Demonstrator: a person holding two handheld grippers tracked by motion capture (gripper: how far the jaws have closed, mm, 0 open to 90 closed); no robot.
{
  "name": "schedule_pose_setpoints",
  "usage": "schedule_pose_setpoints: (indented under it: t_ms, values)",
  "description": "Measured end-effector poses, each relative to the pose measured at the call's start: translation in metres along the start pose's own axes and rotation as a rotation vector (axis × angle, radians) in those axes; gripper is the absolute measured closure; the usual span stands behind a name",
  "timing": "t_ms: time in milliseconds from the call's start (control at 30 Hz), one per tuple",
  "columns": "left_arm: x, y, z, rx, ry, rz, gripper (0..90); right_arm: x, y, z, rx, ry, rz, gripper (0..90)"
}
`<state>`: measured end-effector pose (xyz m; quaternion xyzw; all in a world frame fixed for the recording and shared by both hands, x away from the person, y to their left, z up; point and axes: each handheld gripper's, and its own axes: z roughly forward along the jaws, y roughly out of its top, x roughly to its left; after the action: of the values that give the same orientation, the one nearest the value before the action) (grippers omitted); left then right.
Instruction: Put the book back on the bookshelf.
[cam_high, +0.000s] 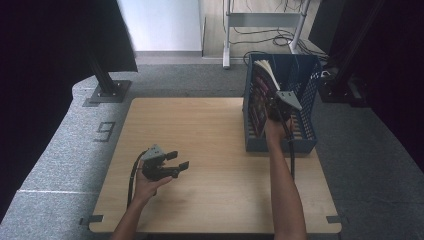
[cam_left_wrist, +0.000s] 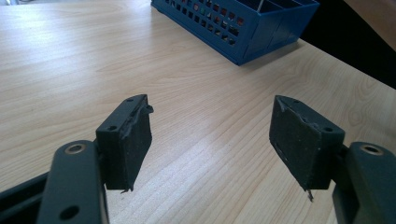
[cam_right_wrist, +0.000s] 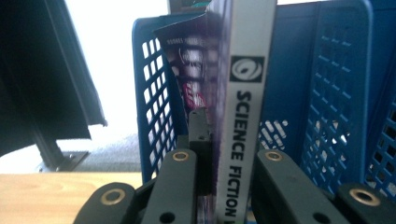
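Right tool (cam_high: 276, 107): a book (cam_high: 261, 95) is being clamped by its spine, jaws pressed on both sides of it. In the right gripper view the book (cam_right_wrist: 245, 116) is being held upright, spine lettered "SCIENCE FICTION", between the walls of the blue crate (cam_right_wrist: 336, 93). In the high view the book is being kept at the left side of the crate (cam_high: 305, 90), which is sitting on the right rear part of the desk (cam_high: 210, 150).

Left tool (cam_high: 175, 165): jaws are being held wide apart, nothing between them, low over bare desk (cam_left_wrist: 196, 93) at front left, well apart from the crate (cam_left_wrist: 243, 28).
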<state>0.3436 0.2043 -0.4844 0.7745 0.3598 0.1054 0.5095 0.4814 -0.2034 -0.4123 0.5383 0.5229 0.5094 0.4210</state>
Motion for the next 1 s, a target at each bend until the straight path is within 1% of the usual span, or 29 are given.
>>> schedule_pose_setpoints:
  t_ms: [67,233,300,400,433,467,567,667,733,767,800,833,900,1000]
  values:
    - [0.001,0.0,0.0,-0.003,0.003,-0.002,29.6,0.0,0.001,0.001,-0.018,-0.015,0.005,82.0]
    - [0.001,0.0,0.0,-0.002,0.003,-0.001,29.7,0.002,0.002,0.005,-0.055,-0.017,0.012,82.0]
    - [0.001,0.0,0.0,-0.004,0.004,-0.001,29.6,0.006,0.0,0.007,-0.06,-0.014,-0.003,82.0]
    - [0.001,0.0,-0.001,-0.005,0.004,0.0,29.7,0.013,-0.005,0.01,-0.052,-0.006,-0.03,81.9]
    - [0.001,0.0,-0.001,-0.006,0.003,-0.001,29.7,0.016,-0.009,0.011,-0.046,0.005,-0.044,81.9]
    - [0.001,0.0,-0.001,-0.008,0.002,-0.001,29.6,0.018,-0.011,0.01,-0.054,0.016,-0.058,81.9]
    - [0.001,0.0,-0.001,-0.006,0.002,-0.002,29.7,0.025,-0.014,0.007,-0.048,0.048,-0.106,81.6]
    - [0.0,0.0,0.0,-0.002,0.0,0.002,29.7,0.028,-0.015,0.004,-0.03,0.091,-0.15,80.8]
    - [-0.001,0.0,0.001,0.001,-0.002,0.006,29.7,0.03,-0.015,0.004,-0.021,0.113,-0.169,78.8]
    - [-0.002,0.0,0.001,0.001,-0.002,0.007,29.7,0.029,-0.015,0.004,-0.017,0.125,-0.167,77.3]
    - [-0.002,0.0,0.001,0.001,-0.002,0.007,29.6,0.029,-0.015,0.004,-0.01,0.145,-0.153,75.4]
    - [-0.002,0.0,0.001,0.002,-0.003,0.008,29.7,0.029,-0.015,0.004,-0.007,0.152,-0.149,74.9]
    - [-0.003,0.0,0.002,0.004,-0.003,0.009,29.6,0.029,-0.015,0.004,-0.003,0.156,-0.153,73.6]
    - [-0.003,0.0,0.002,0.004,-0.003,0.009,29.6,0.028,-0.015,0.004,0.001,0.168,-0.144,71.0]
